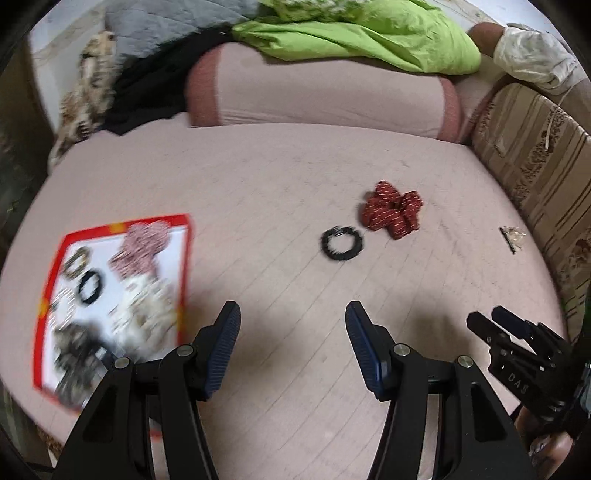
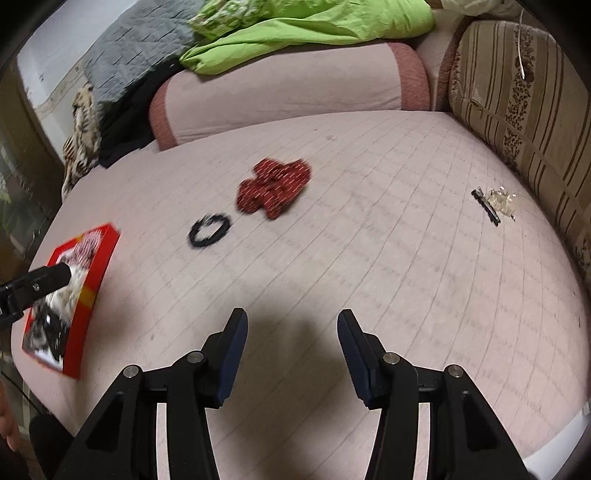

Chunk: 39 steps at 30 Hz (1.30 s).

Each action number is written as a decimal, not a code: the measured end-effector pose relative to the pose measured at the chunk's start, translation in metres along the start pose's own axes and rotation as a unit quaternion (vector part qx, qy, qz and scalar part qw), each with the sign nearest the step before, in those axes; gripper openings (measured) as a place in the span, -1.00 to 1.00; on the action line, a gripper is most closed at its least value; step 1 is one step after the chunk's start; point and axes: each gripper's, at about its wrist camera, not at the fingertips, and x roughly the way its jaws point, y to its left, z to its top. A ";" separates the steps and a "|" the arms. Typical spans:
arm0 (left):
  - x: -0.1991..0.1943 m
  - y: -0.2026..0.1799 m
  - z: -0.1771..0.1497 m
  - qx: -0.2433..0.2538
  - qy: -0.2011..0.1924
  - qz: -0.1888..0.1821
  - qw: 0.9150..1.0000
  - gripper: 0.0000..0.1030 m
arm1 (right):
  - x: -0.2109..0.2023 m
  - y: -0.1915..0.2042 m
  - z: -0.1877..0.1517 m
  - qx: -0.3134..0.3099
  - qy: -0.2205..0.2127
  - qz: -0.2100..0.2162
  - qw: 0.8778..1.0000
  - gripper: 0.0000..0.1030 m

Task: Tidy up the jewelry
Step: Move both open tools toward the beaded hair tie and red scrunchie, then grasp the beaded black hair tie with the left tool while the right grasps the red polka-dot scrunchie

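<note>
Both tools are hovering over a pink bed (image 2: 369,258), each with its jaws standing apart and nothing between them: the left tool (image 1: 292,317) in the left wrist view, the right tool (image 2: 291,325) in the right wrist view. A red scrunchie (image 1: 392,215) is lying out on the bed, and a black hair tie (image 1: 341,243) is resting just beside it, toward the box side. A red box (image 1: 186,273) is sitting at the left edge of the bed, holding a pink scrunchie (image 1: 142,245), a black tie (image 1: 89,287) and several other blurred pieces that I cannot tell apart. Well off to the right, near a striped cushion (image 2: 517,96), a black clip (image 2: 487,207) is lying against a small clear piece (image 2: 503,201). A pink bolster (image 2: 284,88) is running along the back of the bed, with a green cloth (image 2: 314,29) draped over it.
</note>
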 end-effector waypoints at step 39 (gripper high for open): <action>0.166 -0.050 0.052 0.020 0.057 -0.012 0.998 -0.89 | 0.145 -0.016 0.104 0.078 0.039 0.080 0.993 -0.87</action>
